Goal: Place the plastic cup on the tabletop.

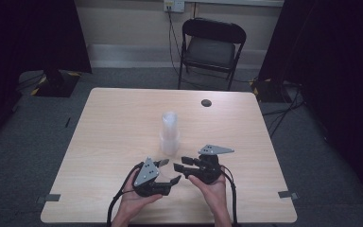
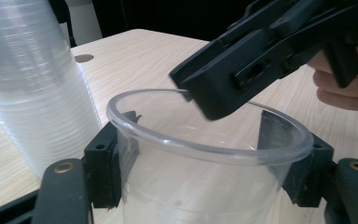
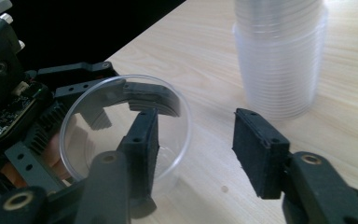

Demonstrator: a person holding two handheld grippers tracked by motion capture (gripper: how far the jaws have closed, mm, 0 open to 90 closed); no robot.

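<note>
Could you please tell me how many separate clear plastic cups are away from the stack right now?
1. The single clear cup sits clamped between the left gripper's jaws, near the table's front edge, beside the cup stack. The stack's own cups are too nested to count.

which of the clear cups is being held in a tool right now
The single clear cup clamped between the left tool jaws, apart from the stack of cups standing upright on the table. The right tool is open at its rim.

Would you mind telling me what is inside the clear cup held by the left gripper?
The clear cup looks empty; its far wall and the left gripper show through it. One jaw of the right gripper crosses its rim. The bottom is out of view.
</note>
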